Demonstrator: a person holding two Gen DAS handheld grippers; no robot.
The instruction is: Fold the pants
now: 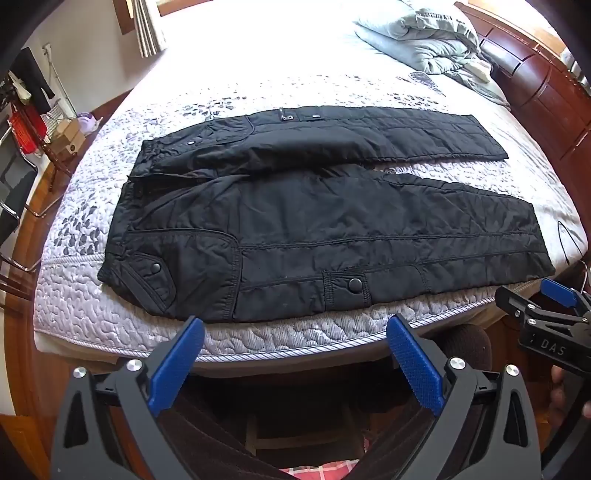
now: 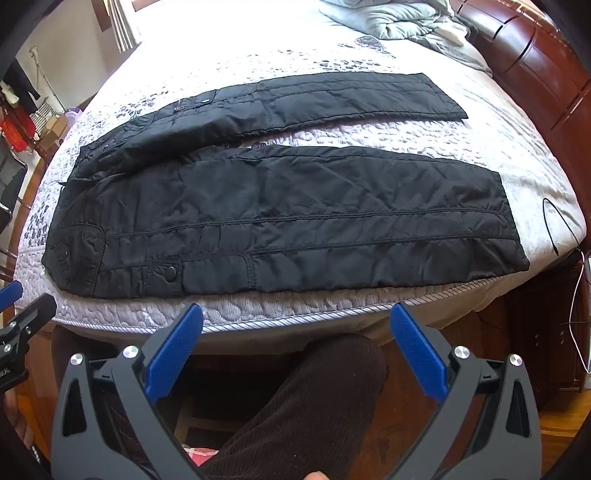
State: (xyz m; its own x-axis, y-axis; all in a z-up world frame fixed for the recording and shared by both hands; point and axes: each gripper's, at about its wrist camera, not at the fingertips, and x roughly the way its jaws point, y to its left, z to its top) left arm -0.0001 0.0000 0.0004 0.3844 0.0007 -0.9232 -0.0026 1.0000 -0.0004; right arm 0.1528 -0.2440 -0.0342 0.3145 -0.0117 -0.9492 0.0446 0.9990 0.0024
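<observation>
On the near half of the bed: black quilted nylon pants [image 1: 314, 221] with snap pockets, flat, unfolded, waist left, legs splayed in a narrow V. Under them a pale lilac quilted mattress cover [image 1: 110, 314] with leaf print. Crumpled grey duvet [image 1: 417, 33] far right, dark red wooden headboard [image 1: 546, 92] beyond. Left gripper [image 1: 295, 354] and right gripper [image 2: 295, 343] both spread wide, empty, off the mattress edge.
</observation>
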